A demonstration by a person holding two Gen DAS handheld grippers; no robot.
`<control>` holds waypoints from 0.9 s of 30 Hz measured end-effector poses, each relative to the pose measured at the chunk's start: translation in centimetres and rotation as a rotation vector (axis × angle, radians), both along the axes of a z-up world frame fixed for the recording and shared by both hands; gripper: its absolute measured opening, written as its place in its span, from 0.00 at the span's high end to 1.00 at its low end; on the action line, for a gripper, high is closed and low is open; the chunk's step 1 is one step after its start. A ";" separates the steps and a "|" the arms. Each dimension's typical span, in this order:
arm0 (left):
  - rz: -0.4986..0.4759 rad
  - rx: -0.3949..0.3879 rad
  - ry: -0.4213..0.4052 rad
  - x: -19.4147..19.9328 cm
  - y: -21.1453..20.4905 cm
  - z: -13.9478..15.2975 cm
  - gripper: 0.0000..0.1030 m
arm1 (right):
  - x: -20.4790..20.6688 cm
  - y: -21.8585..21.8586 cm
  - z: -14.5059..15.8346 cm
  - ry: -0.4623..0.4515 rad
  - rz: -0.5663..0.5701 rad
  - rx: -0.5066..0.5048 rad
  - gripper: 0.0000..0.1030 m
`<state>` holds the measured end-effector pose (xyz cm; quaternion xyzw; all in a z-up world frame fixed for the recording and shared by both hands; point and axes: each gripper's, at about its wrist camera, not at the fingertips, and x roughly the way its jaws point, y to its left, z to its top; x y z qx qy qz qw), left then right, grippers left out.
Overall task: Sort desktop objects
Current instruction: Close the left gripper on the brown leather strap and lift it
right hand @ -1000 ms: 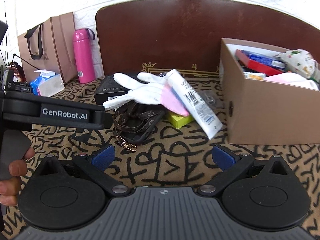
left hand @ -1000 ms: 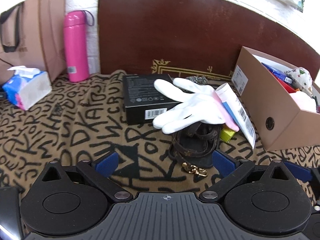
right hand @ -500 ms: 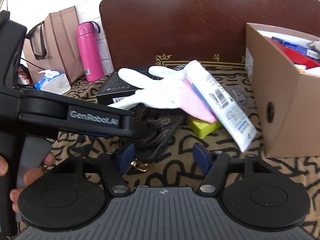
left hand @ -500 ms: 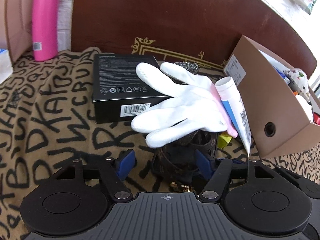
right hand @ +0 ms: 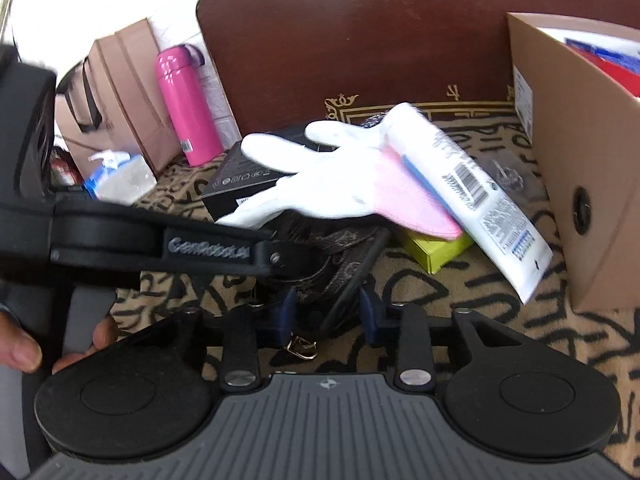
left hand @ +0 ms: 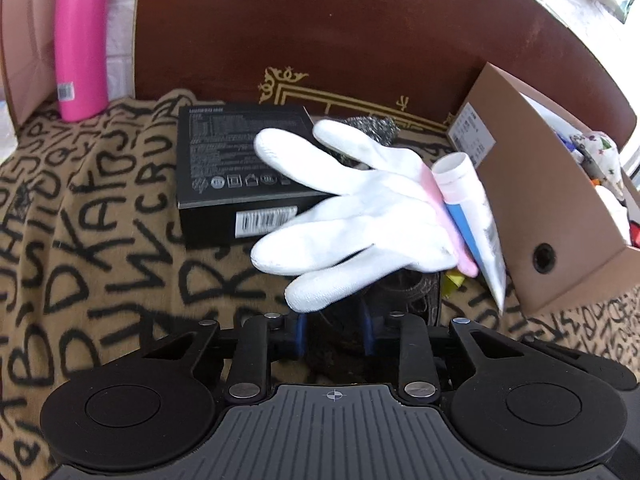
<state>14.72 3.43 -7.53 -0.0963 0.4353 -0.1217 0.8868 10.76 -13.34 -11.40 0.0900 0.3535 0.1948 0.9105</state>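
The counter [left hand: 100, 240], draped in a tan cloth printed with black letters, is being backed by a dark brown panel [left hand: 360, 40] with gold trim. Taking the white glove [left hand: 360, 208] as the landmark, a cardboard box [left hand: 540, 220] packed with mixed items is being seen to its right, and a paper bag [right hand: 120, 92] is being seen far to its left against the wall. A pink bottle [left hand: 80, 48] is standing upright well to the glove's left, by the panel's edge. A black box [left hand: 240, 160] is lying flat just left of the glove, with the glove's fingertips draped over its near corner. A white tube [right hand: 472, 200] with a blue stripe and barcode is lying tilted against the glove's right side, over its pink cuff. A brown patterned belt [right hand: 340, 252] is coiled beneath the glove, and a yellow-green box [right hand: 436, 248] is being partly covered under the cuff and tube. A steel scourer [left hand: 372, 128] is lying just behind the glove.

The left hand-held gripper [left hand: 334, 330] is being held below the glove, its blue pads drawn narrow around the belt's dark coil; whether the belt is actually being pinched cannot be told. The right hand-held gripper [right hand: 326, 312] is being held narrow as well, near the belt's edge and its metal clasp [right hand: 300, 348], with nothing visibly gripped.
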 end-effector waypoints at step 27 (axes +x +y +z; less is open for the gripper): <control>-0.184 -0.045 0.057 -13.7 -4.5 1.7 0.45 | -14.1 -8.0 2.3 0.089 -0.010 0.052 0.79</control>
